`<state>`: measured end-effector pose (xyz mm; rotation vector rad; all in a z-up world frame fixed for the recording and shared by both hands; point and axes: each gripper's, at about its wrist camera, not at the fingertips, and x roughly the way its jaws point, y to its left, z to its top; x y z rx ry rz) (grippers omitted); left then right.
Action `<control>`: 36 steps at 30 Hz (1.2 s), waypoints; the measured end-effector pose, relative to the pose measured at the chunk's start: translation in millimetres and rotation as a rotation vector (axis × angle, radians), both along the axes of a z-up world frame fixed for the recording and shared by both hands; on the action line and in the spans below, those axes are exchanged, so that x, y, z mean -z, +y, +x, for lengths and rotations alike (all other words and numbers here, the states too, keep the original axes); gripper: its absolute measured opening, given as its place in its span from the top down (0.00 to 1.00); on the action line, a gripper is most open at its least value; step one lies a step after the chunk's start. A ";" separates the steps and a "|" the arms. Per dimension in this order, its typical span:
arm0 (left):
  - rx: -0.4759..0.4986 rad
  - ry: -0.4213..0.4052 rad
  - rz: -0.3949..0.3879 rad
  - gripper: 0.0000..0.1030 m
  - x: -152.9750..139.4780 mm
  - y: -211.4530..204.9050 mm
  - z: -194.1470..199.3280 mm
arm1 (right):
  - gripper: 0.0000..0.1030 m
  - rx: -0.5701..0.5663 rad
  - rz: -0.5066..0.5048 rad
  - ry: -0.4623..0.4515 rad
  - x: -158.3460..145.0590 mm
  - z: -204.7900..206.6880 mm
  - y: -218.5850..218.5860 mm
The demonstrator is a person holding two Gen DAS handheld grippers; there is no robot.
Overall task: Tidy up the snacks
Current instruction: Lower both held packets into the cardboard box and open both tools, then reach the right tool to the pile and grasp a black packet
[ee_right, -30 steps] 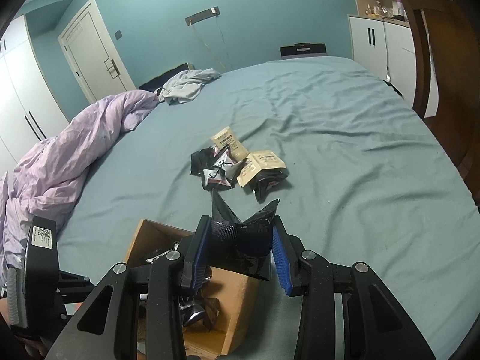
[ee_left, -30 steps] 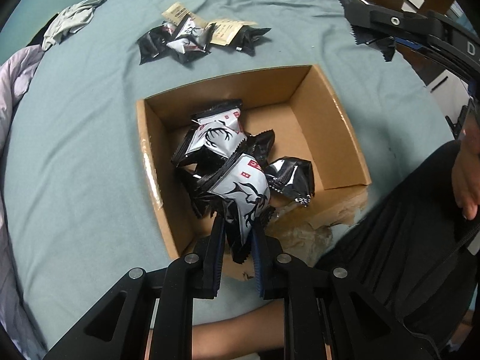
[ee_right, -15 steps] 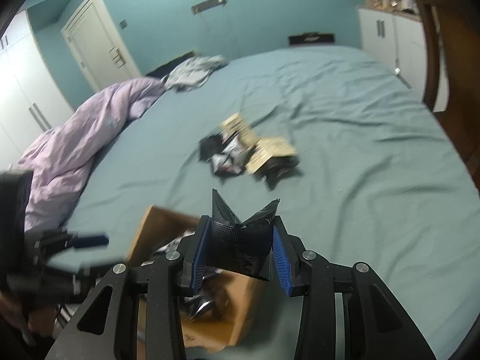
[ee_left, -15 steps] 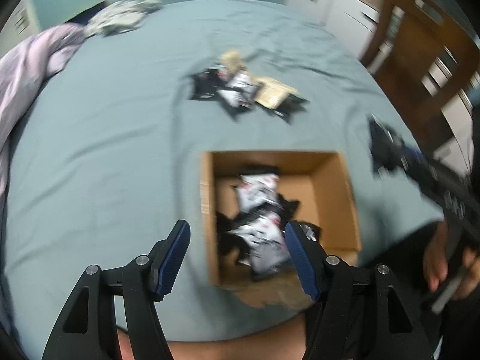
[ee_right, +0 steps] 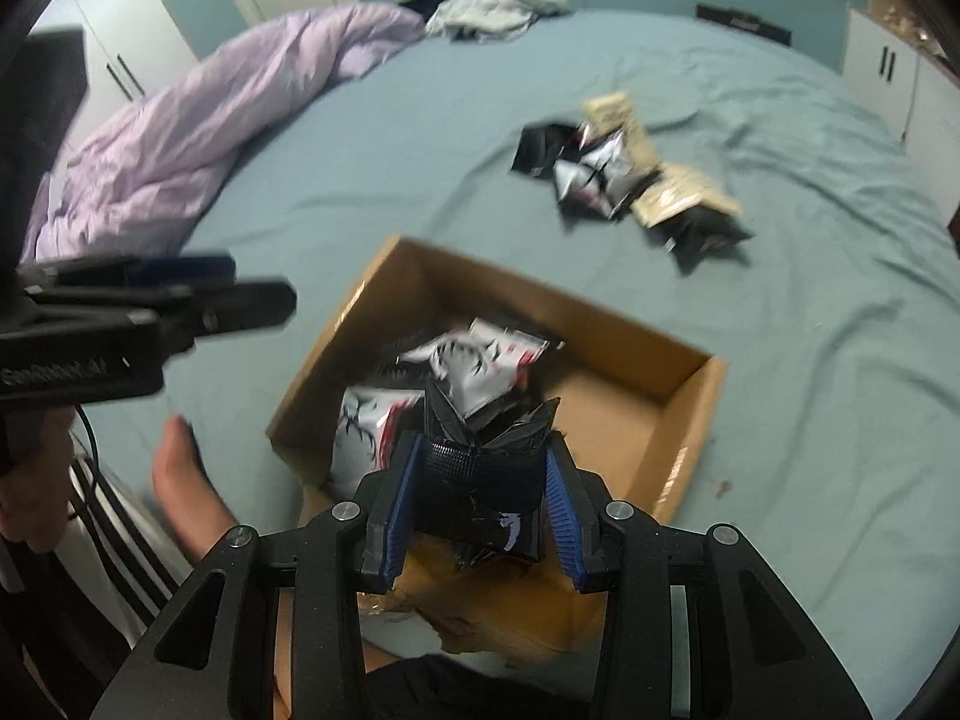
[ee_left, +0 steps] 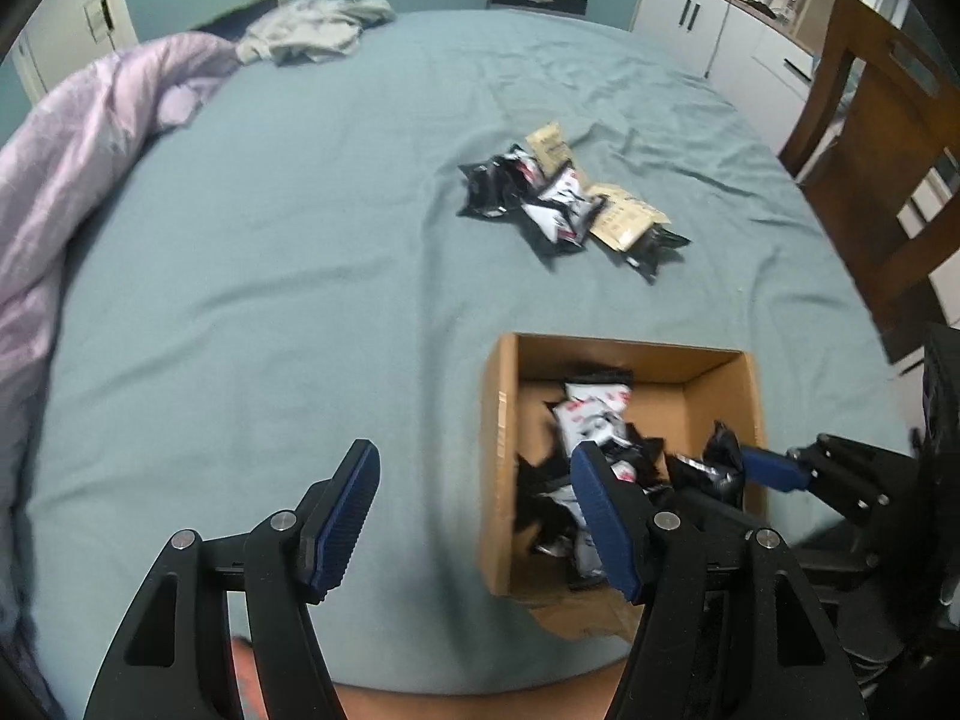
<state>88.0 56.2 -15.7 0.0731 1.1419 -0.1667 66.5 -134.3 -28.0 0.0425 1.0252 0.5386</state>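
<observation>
An open cardboard box (ee_right: 690,420) sits on the blue-green bed with several black and silver snack packets (ee_right: 474,366) inside. My right gripper (ee_right: 486,468) is shut on a black snack packet (ee_right: 480,498), held over the near part of the box. In the left wrist view the box (ee_left: 498,420) lies to the right of my left gripper (ee_left: 474,462), which is open and empty above the sheet. The right gripper (ee_left: 774,468) shows there at the box's right wall. More loose packets (ee_left: 564,210) lie in a pile farther up the bed.
A lilac duvet (ee_left: 90,138) is bunched at the left and a grey garment (ee_left: 312,30) lies at the far end. A wooden chair (ee_left: 882,150) and white cabinets (ee_left: 720,18) stand to the right. A bare foot (ee_right: 186,492) rests beside the box's near left corner.
My left gripper let go of a silver and black packet into the box, opened wide and drew back to the box's left. The right gripper brought its black packet down over the box.
</observation>
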 end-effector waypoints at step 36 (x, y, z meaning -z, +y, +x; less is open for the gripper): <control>0.111 -0.059 0.142 0.21 -3.3 -30.6 -18.1 | 0.30 0.395 -0.068 -0.188 -27.6 -13.8 -47.6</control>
